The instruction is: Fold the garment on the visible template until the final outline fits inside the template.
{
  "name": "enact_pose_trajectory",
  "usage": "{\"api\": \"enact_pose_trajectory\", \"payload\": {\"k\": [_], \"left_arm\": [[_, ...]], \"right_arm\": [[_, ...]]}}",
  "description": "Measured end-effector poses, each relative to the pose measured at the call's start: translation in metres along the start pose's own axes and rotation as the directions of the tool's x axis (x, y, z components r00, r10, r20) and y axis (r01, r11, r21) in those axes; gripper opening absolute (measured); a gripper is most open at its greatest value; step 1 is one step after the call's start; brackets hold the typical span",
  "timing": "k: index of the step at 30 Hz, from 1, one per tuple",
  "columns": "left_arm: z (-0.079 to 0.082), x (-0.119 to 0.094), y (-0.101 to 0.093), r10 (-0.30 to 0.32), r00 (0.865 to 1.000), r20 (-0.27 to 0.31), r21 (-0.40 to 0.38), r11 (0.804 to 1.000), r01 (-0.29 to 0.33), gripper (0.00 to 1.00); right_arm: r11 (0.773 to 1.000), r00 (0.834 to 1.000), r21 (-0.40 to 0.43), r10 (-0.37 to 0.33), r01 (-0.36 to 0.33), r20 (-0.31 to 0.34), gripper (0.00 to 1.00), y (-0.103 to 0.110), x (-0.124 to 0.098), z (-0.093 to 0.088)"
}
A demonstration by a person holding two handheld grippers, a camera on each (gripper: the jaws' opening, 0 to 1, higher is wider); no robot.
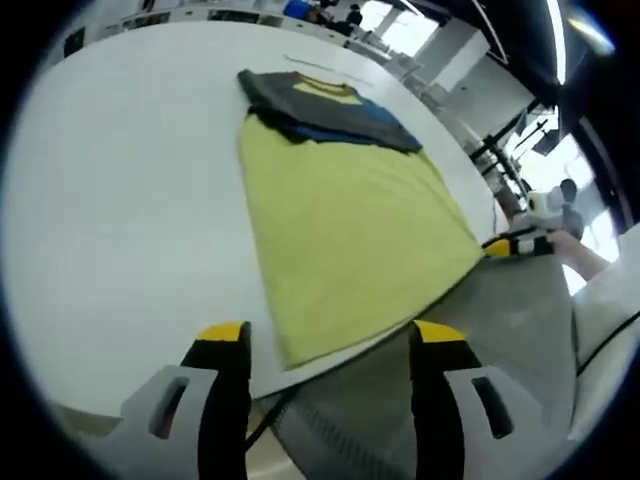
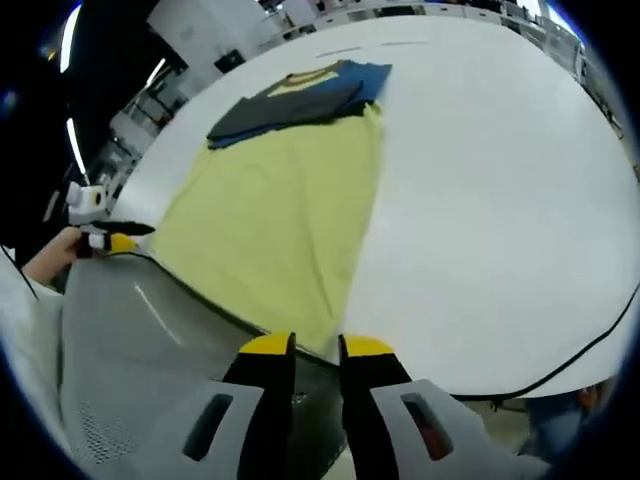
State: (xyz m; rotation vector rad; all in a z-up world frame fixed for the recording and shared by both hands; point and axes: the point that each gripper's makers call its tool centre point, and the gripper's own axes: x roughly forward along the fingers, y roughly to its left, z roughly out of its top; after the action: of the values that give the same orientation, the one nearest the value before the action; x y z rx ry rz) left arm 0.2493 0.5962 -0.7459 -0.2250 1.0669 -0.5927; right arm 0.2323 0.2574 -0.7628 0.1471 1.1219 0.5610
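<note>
Left gripper view shows the yellow garment lying flat on the white table, its dark folded top part at the far end. Just short of the garment's near edge, the left hand-held gripper stands with jaws wide apart, holding nothing. At the garment's near corner, the right hand-held gripper has its jaws nearly together, though whether they pinch the cloth I cannot tell.

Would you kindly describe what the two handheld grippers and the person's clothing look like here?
The left gripper and the right gripper each have two black jaws with yellow tips, mounted on light grey plastic bodies with slot-shaped openings. A thin black cable hangs between the left jaws. The person wears a white sleeve.
</note>
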Motion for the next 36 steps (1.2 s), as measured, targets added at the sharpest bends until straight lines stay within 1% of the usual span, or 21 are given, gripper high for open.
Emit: {"api": "enact_pose_trajectory", "payload": {"k": [6,12,16,19,25,30,32,34,36], "left_arm": [[0.0,0.003,0.0,-0.005,1.0,-0.001,-0.024,1.0,0.005,0.51],[-0.004,0.004,-0.003,-0.014,0.999,-0.029,-0.044,0.999,0.013,0.41],[-0.005,0.003,-0.002,-0.013,0.999,-0.036,-0.06,0.998,0.011,0.36],[-0.008,0.002,-0.001,-0.012,0.998,-0.054,-0.075,0.997,0.008,0.31],[-0.011,0.002,0.003,-0.007,0.998,-0.061,-0.108,0.994,0.0,0.22],[-0.013,0.004,0.006,0.003,0.997,-0.071,-0.117,0.993,-0.011,0.13],[-0.014,0.005,0.008,0.015,0.997,-0.079,-0.11,0.994,-0.024,0.08],[-0.016,0.005,0.008,0.022,0.996,-0.084,-0.103,0.994,-0.031,0.04],[-0.017,0.006,0.008,0.023,0.996,-0.09,-0.103,0.994,-0.033,0.01]], "right_arm": [[1.0,1.0,0.007,0.001,-0.001,-0.007,0.16,-0.001,0.002,-0.002],[1.0,1.0,0.01,0.0,0.0,-0.011,0.12,-0.002,0.003,-0.003],[1.0,1.0,0.015,0.002,-0.002,-0.011,0.09,-0.003,0.005,-0.003],[1.0,1.0,0.016,0.005,-0.005,-0.013,0.07,-0.003,0.005,-0.002],[1.0,1.0,0.014,0.01,-0.01,-0.016,0.05,-0.003,0.007,-0.002],[1.0,1.0,-0.01,0.012,-0.012,-0.027,0.03,-0.003,0.008,-0.002],[1.0,0.999,-0.002,0.012,-0.012,-0.033,0.03,-0.003,0.008,-0.001],[0.999,0.999,-0.04,0.011,-0.013,-0.035,0.03,-0.003,0.008,-0.001],[0.999,0.999,-0.041,0.007,-0.008,-0.038,0.03,-0.002,0.008,-0.001]]}}
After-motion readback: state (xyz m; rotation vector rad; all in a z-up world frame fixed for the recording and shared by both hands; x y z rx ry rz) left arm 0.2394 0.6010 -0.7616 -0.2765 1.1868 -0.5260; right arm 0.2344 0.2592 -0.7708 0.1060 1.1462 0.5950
